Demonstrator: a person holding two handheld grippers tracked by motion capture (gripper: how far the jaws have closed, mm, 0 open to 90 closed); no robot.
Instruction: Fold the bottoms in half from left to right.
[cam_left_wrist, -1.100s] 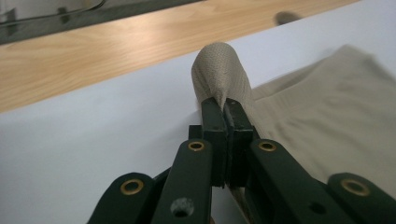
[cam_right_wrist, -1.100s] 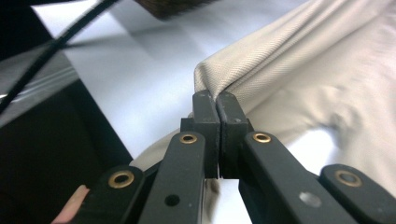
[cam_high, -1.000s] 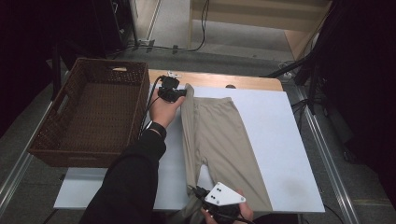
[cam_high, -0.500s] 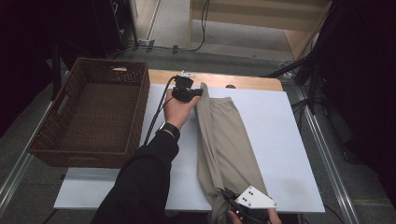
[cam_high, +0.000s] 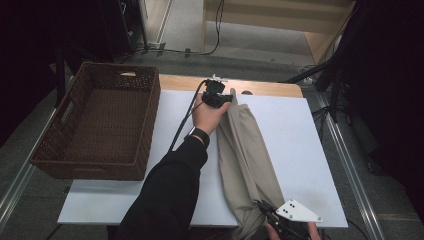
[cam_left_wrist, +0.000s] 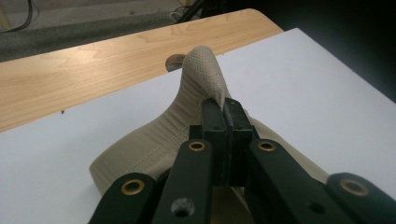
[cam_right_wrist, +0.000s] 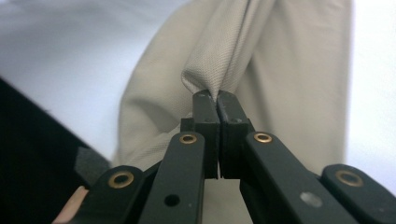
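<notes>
A beige pair of trousers lies lengthwise on the white board, folded over itself into a narrow strip. My left gripper is at the strip's far end, shut on the waistband, which stands up in a peak of beige cloth above the shut left gripper. At the near edge my right gripper is shut on the leg end. Its view shows the right gripper with the jaws pressed together on a pinched fold of the beige fabric.
A brown wicker basket stands at the left, partly on the board. A wooden tabletop with a round hole borders the board's far side. Metal rails run along the right, cables trail on the floor beyond.
Both grippers have carried the trousers' left edge to the right, folding the garment over itself. The left hand went from the basket side toward the board's middle; the right went rightward along the near edge.
</notes>
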